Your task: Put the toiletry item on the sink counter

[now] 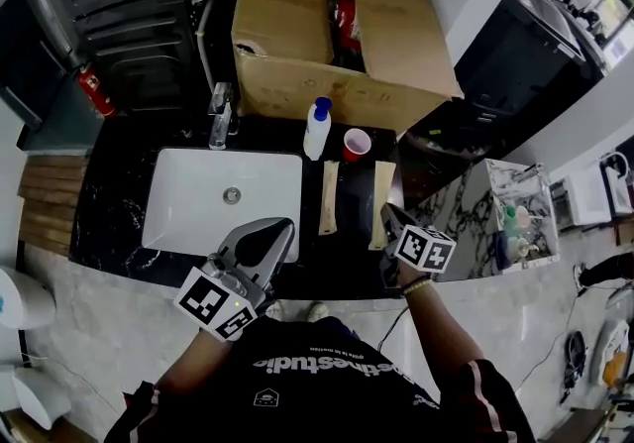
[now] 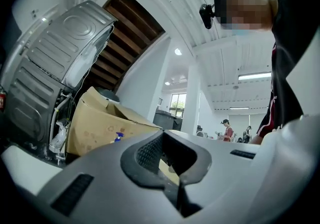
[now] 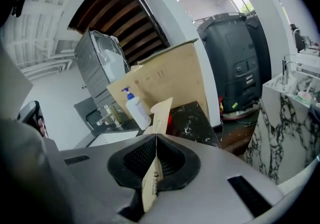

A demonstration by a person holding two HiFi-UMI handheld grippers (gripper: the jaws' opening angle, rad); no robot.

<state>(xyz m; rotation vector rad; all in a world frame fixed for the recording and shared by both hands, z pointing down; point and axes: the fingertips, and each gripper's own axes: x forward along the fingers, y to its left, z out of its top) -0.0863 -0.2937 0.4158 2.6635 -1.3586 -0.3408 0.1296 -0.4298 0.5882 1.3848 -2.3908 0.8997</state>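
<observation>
Dark speckled counter (image 1: 347, 258) seen from above, with a white sink basin (image 1: 198, 203) sunk into its left part and a chrome tap (image 1: 220, 119) at the basin's back rim. Behind these, along the far edge, a big open cardboard box (image 1: 297, 25). Just in front of it a white bottle with a blue cap (image 1: 317, 129), upright, and close on its right a red cup (image 1: 357, 144). Right of the basin, flat on the stone and lengthwise away from the person, a loose paper sachet (image 1: 330, 196), touched by neither tool. Beside it, across a strip of bare counter, a held paper sachet (image 1: 380, 195), brown like the first, pinched at its near end by the right gripper (image 1: 389, 221). Clamped thin between both ribbed pads, standing on edge, sticking out past the tips toward the bottle in the right gripper view. Cannot tell whether its far end touches the counter. Left gripper (image 1: 281, 228) over the basin's near right part, closed pad on pad, holding nothing. Off to the right, past the counter's end, a marbled white surface with a clear container (image 1: 520, 208) of small items.
</observation>
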